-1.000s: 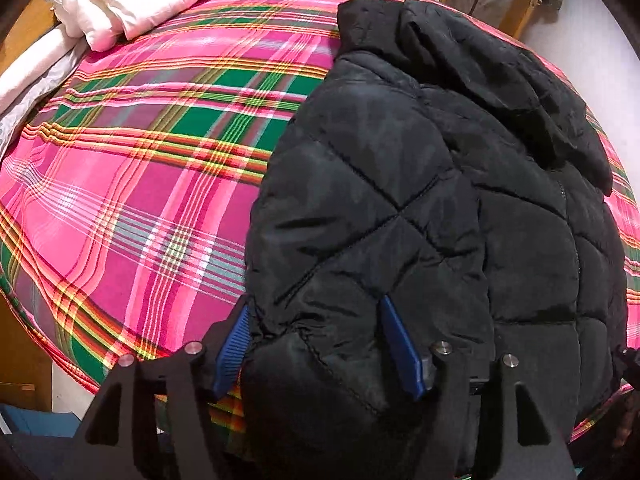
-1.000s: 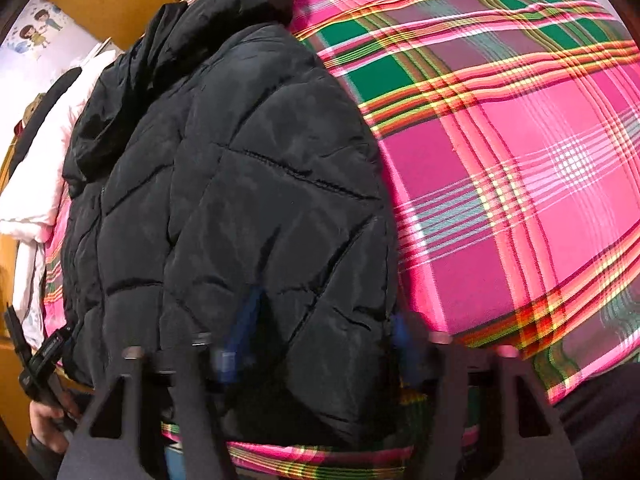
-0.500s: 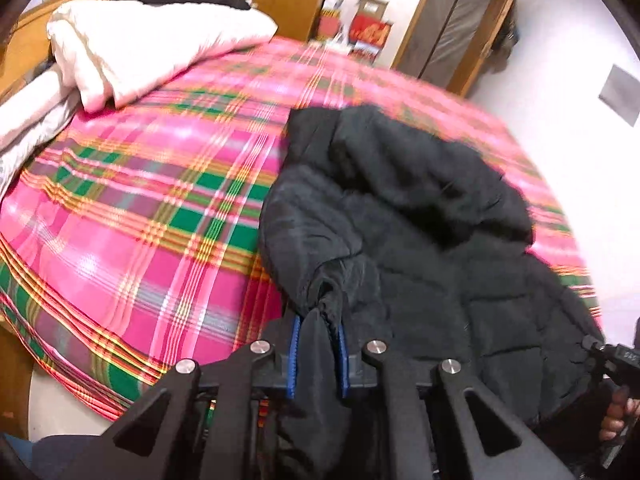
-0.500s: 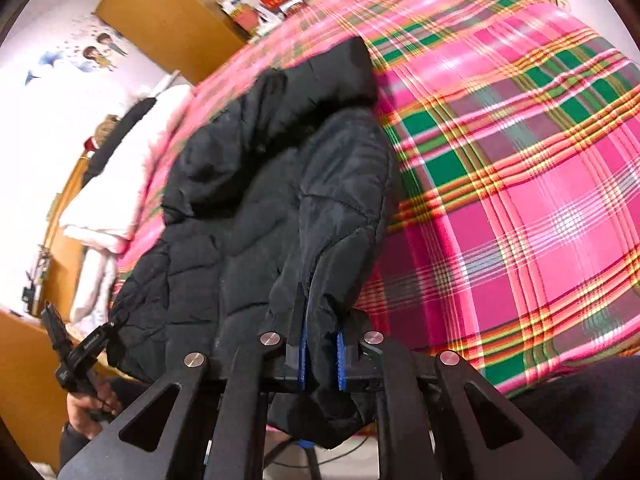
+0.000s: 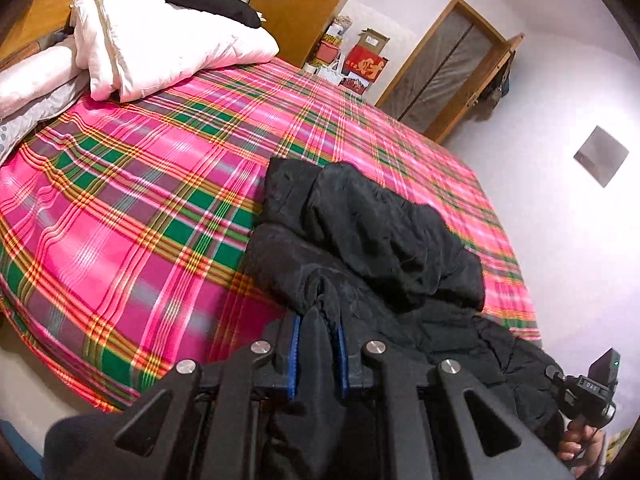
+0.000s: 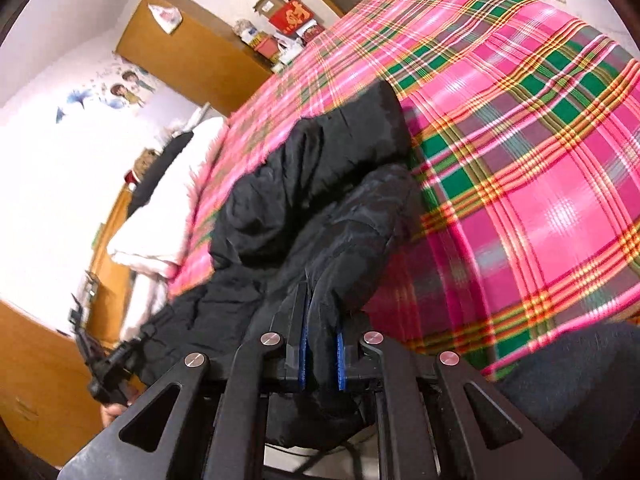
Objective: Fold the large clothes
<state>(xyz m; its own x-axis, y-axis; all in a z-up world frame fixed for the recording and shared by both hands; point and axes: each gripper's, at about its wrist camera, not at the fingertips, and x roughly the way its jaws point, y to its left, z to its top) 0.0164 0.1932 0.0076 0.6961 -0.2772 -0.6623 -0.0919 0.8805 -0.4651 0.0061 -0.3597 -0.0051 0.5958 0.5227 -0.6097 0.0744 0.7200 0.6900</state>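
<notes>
Both the left gripper (image 5: 317, 350) and the right gripper (image 6: 321, 354) have their jaws clamped on bunched hem fabric of the black quilted jacket (image 5: 372, 240), which lies on the plaid bed (image 5: 140, 200), hood toward 12 o'clock, white quilt (image 5: 160, 44) at 10 o'clock.

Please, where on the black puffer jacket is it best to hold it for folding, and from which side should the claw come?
Grip the bottom hem of the black jacket, coming from the near bed edge: it lies hood-away, so both corners face you. The left claw and right claw already pinch it there.
</notes>
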